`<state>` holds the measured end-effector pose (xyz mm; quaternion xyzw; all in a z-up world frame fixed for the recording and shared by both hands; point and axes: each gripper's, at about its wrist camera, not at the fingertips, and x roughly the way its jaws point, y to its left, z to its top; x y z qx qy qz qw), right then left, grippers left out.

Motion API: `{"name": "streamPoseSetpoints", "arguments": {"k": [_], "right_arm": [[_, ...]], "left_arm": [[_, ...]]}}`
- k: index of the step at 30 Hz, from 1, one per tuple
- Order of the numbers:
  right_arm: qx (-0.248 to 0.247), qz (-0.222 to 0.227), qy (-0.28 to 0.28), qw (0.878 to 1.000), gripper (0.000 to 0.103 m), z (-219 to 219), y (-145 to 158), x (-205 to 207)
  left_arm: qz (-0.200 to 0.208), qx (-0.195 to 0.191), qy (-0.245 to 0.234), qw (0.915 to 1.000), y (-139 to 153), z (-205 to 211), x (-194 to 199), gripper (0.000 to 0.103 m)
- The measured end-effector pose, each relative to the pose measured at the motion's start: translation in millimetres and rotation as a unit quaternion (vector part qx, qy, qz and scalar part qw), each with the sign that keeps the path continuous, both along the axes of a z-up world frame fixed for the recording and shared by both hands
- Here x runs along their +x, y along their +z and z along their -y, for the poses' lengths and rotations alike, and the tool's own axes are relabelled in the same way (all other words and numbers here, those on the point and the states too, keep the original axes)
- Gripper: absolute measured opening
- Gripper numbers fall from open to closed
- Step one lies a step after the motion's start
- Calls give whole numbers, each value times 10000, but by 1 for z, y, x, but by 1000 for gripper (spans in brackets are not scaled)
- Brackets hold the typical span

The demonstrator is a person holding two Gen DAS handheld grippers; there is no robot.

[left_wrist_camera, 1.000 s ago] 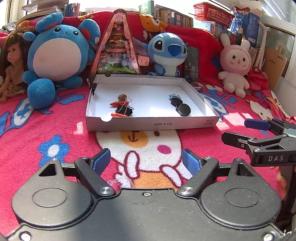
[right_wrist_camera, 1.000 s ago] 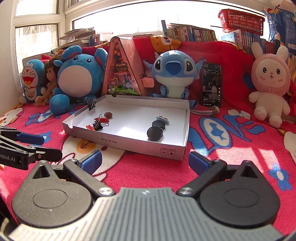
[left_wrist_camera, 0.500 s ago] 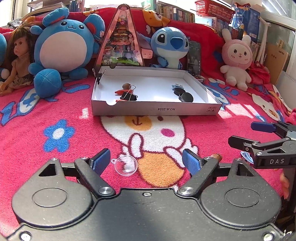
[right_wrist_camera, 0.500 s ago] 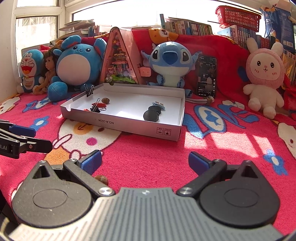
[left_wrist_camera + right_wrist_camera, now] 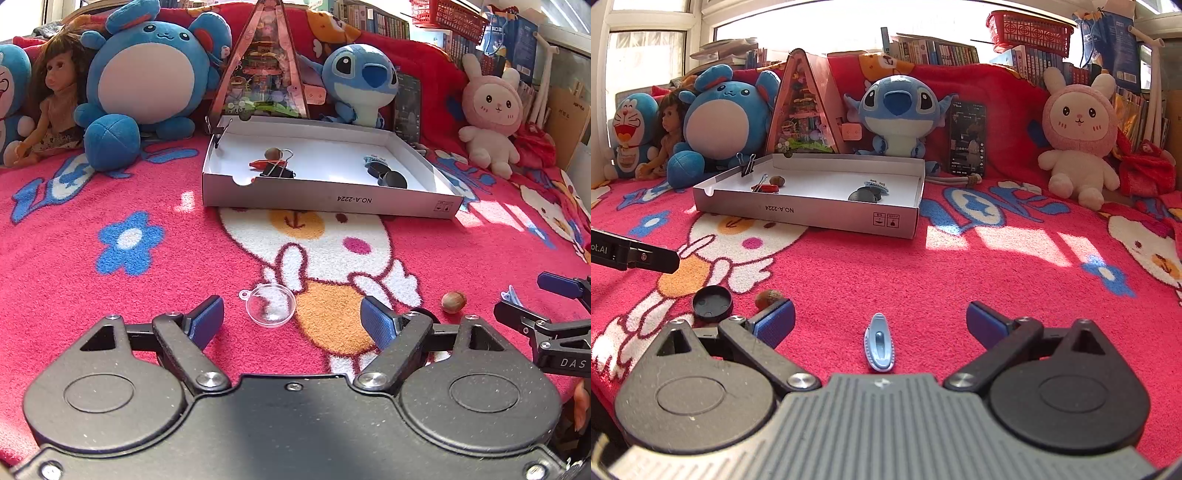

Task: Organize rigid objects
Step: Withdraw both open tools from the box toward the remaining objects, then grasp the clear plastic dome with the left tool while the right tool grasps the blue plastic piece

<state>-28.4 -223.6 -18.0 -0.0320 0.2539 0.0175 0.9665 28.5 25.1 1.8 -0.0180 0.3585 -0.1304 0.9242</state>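
A pink cartoon blanket [image 5: 960, 266] is spread below the tool; a white box [image 5: 812, 214], clear dome [image 5: 270, 305], nut [image 5: 453, 302], black cap [image 5: 713, 302] and blue clip [image 5: 879, 347] are laid on it.

Pale-blue clip [image 5: 878, 346] (glossy) on pink cartoon-print blanket [image 5: 960, 280].
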Motion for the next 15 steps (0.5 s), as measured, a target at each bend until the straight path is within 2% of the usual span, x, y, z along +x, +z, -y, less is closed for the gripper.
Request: {"name": "streamPoseSetpoints", "arguments": {"k": [5,10,13,15], "right_arm": [[11,-57,-59,10000,98,2,-8,-7],[45,-12,-173,9998,88,4,-12,-11],[71,14,-176,9998,81,4,-12,-14],[38,53,-135,9999,73,3,-13,-16]], "left_arm": [[-61,5,24,10000,-6,-1,-1,73],[-1,92,60,9999,-8,1,-3,66],[39,142,116,9998,-9,1,-4,56],[88,192,154,9997,-10,0,-4,41]]}}
